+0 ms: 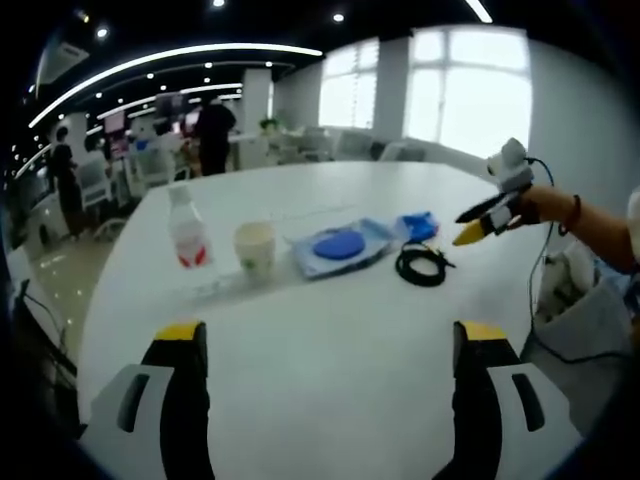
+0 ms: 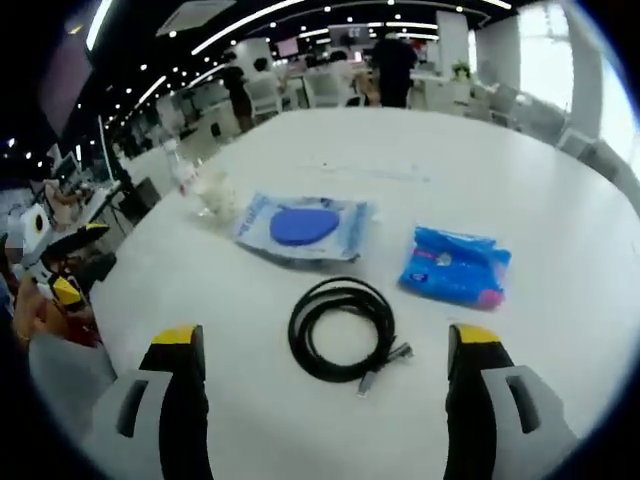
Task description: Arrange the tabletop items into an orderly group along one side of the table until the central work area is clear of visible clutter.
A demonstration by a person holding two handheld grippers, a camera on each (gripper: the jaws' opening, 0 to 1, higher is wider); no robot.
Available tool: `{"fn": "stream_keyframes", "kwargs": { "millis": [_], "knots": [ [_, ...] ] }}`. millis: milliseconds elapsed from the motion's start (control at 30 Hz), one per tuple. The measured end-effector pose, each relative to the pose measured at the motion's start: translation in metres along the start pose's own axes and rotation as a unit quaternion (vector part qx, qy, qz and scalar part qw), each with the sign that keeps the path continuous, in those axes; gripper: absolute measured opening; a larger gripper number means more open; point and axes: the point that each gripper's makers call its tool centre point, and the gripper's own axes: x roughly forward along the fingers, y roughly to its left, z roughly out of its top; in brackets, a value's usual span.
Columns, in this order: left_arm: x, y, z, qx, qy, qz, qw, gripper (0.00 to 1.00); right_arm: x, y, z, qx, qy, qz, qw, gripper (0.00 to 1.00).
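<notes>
Open-plan office, white table [image 1: 330, 370]. Both grippers, left gripper [image 1: 330, 345] and right gripper [image 2: 325, 350], jaws wide apart, holding nothing. Ahead of left fingers: bottle [image 1: 187, 232], cup [image 1: 255, 248], pouch [image 1: 340, 246] in rough row. Cable [image 2: 342, 327] between right fingers, just beyond tips; wipes [image 2: 456, 265] past right finger. Sorting seemingly unfinished; cable, wipes loose.

Bottle [image 1: 187, 232], cup [image 1: 255, 248] — white table [image 1: 340, 350]
</notes>
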Motion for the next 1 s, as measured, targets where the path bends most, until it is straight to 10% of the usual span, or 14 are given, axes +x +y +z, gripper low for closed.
{"fn": "stream_keyframes", "kwargs": {
  "millis": [533, 1000],
  "knots": [
    [-0.019, 0.008, 0.01, 0.001, -0.011, 0.01, 0.9999, 0.99, -0.05, 0.051, 0.007, -0.02, -0.068, 0.034, 0.9969, 0.99],
    [-0.036, -0.003, -0.011, -0.012, -0.006, 0.009, 0.9999, 0.99, -0.084, 0.082, -0.009, -0.071, -0.122, 0.021, 0.9898, 0.99]
  ]
}}
